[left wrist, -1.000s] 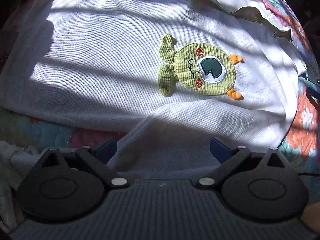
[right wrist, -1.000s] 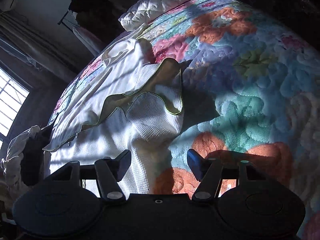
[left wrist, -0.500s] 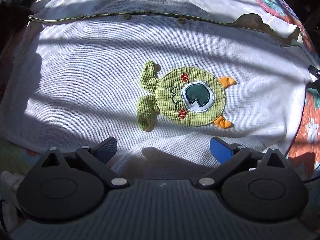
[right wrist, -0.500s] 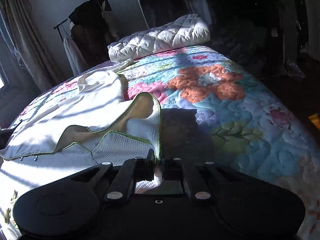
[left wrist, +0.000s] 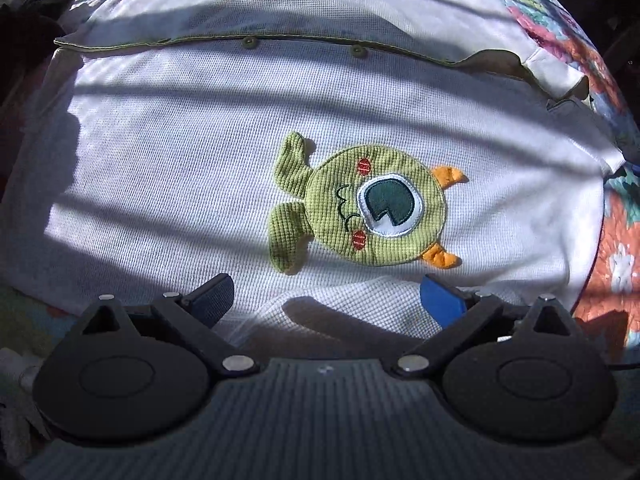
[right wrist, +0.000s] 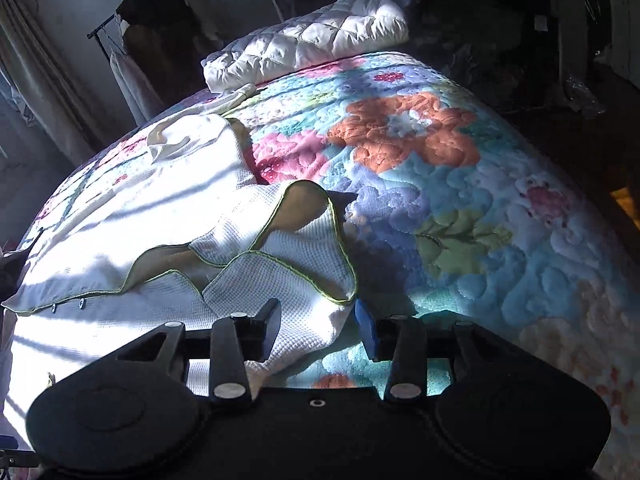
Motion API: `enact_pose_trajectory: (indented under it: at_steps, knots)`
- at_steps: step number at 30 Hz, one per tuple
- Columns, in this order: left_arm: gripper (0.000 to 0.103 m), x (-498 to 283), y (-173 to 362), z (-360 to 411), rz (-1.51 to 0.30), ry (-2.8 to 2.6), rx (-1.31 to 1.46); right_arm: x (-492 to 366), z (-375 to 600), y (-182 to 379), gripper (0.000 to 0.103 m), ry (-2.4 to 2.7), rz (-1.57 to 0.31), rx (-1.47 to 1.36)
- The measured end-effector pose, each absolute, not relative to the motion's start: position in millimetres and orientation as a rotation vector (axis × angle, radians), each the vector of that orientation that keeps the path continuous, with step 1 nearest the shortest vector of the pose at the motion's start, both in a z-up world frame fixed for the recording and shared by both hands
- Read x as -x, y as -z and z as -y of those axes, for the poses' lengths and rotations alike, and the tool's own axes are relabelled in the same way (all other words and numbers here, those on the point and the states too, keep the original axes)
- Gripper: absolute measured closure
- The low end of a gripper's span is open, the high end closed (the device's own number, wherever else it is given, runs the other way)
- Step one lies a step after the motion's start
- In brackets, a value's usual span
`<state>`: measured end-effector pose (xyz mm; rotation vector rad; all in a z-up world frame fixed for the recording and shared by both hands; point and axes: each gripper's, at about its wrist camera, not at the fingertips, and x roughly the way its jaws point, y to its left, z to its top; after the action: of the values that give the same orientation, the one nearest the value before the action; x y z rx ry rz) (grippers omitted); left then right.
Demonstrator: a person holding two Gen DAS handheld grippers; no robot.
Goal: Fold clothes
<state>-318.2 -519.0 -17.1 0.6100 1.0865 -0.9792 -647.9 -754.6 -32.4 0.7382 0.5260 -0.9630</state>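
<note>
A white waffle-knit garment (left wrist: 180,168) lies spread on the bed, with a green one-eyed monster patch (left wrist: 372,212) on its front and a green-trimmed button edge (left wrist: 248,43) farther off. My left gripper (left wrist: 326,294) hovers open over a folded-in sleeve (left wrist: 360,308), its fingers wide apart and holding nothing. In the right wrist view the same garment (right wrist: 160,208) shows its green-piped neckline flap (right wrist: 304,256) turned over. My right gripper (right wrist: 317,316) hangs just above that corner with its jaws opening. Cloth lies under the gap, and the pads do not press on it.
A floral quilt (right wrist: 460,240) covers the bed, and a white quilted pillow (right wrist: 308,44) lies at its far end. Beyond it stands a clothes rack (right wrist: 160,8) with hanging garments. The bed drops off to dark floor on the right. Bands of sunlight and shadow cross the fabric.
My right gripper was shut on the garment's corner half a second ago and now stands apart from it, slightly higher. The left gripper has crept forward over the garment, still open.
</note>
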Motion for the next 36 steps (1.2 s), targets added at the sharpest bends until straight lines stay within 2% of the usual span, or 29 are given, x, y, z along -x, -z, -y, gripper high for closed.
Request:
enact_pose_trajectory:
  at_steps: [4,12,16,19,36]
  knots:
    - [0.002,321,-6,512,-1.013,0.969,-0.616,641,730,-4,0.037,0.838,-0.569,-0.708]
    - [0.000,322,-56,484,-0.999,0.946,-0.607,640,699,-75,0.030,0.684,-0.556,-0.729]
    - [0.000,328,-76,465,-0.962,0.933,-0.599,638,685,-99,0.020,0.668,-0.587,-0.639]
    - [0.000,329,-86,452,-0.956,0.910,-0.588,637,676,-114,0.020,0.675,-0.623,-0.577]
    - [0.000,343,-110,411,-0.934,0.987,-0.525,597,664,-110,0.017,0.548,-0.801,-0.643]
